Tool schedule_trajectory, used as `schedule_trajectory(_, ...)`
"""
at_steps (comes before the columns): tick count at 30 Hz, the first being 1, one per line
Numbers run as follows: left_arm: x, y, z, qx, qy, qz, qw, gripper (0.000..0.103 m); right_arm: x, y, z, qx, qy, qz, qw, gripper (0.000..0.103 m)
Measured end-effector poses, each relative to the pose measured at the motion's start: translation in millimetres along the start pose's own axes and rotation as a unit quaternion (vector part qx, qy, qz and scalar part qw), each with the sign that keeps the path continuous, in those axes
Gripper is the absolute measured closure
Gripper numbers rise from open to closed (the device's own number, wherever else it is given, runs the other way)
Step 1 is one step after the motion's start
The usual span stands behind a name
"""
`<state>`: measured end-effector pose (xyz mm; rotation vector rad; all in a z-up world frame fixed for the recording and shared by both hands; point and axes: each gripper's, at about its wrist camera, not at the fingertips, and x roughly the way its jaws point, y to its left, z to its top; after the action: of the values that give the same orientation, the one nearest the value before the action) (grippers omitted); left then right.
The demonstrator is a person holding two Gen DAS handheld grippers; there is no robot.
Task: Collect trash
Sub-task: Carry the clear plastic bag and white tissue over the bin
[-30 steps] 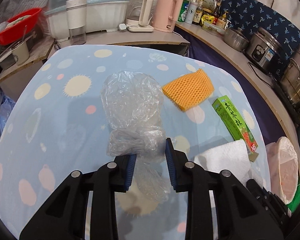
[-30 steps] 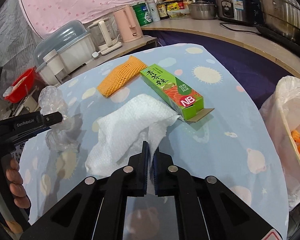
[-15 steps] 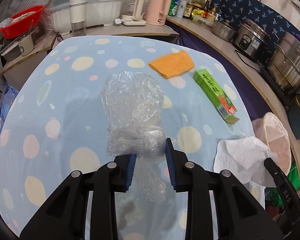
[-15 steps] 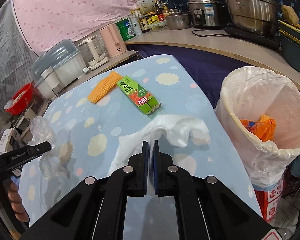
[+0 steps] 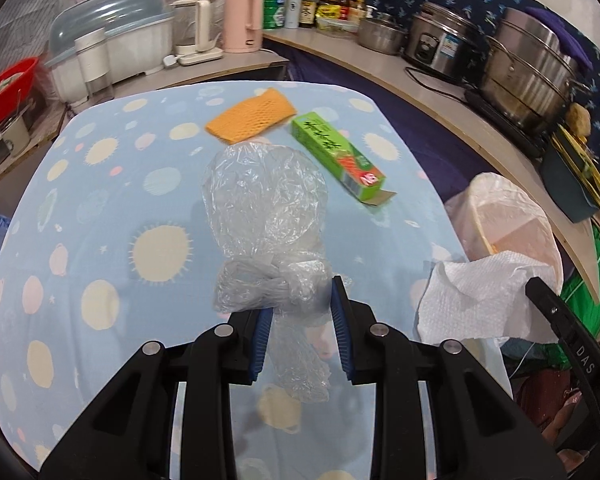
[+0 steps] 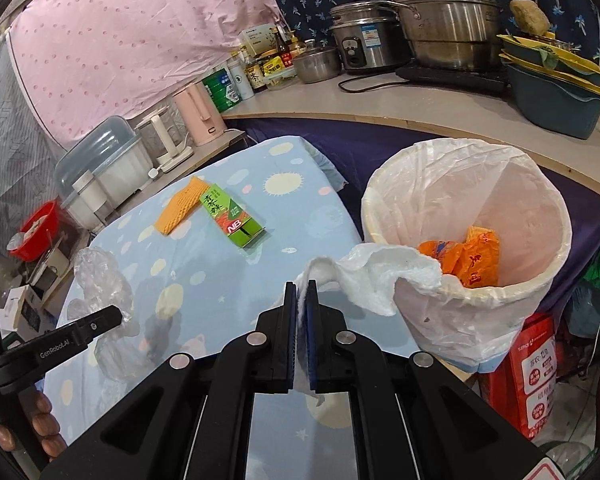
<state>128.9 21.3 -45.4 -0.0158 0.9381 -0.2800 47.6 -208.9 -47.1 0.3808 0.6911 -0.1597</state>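
Note:
My left gripper [image 5: 300, 300] is shut on a crumpled clear plastic bag [image 5: 266, 208] and holds it above the blue spotted table [image 5: 100, 240]. My right gripper [image 6: 302, 292] is shut on a white paper towel [image 6: 380, 276], whose free end drapes over the rim of the white-lined trash bin [image 6: 480, 292] at the table's right side. The bin holds orange wrappers [image 6: 470, 254]. An orange foam net [image 5: 252, 114] and a green tea box [image 5: 338, 156] lie on the far part of the table.
Kettles [image 5: 240, 20], a covered dish rack [image 5: 112, 48] and bottles stand on the counter behind the table. Steel pots [image 6: 440, 20] and blue basins [image 6: 552, 96] sit on the curved counter at the right. A red bag [image 6: 536, 372] stands beside the bin.
My right gripper has carried the paper towel off the table to the bin's rim. My left gripper has lifted the plastic bag and swung right toward the bin.

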Motion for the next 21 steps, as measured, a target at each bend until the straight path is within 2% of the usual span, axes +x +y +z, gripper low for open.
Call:
schedule_trajectory(10,-4.4,-65.8,2.6,0.056,-0.006,-0.021,0.9982,0.075,-24.1,-43.9,21.2,0.027,-0.032,-0.02,0.999,0.099)
schedule_trajectory(16,-6.4,-96.6,8.9,0.074,-0.011,-0.035,0.9966,0.075,-37.3,-65.3,39.3,0.034,-0.055,-0.03,0.997,0.099)
schedule_trajectory(19,-6.4,-104.8,9.0,0.078,-0.011,-0.037,0.9962,0.075,-36.4,-70.7,39.4,0.035,-0.046,-0.027,0.998,0.099)
schedule_trajectory(21,-4.6,-107.8,6.9,0.079,-0.008,-0.036,0.9962,0.075,-32.7,-74.9,32.7,0.039,-0.036,-0.029,0.998,0.086)
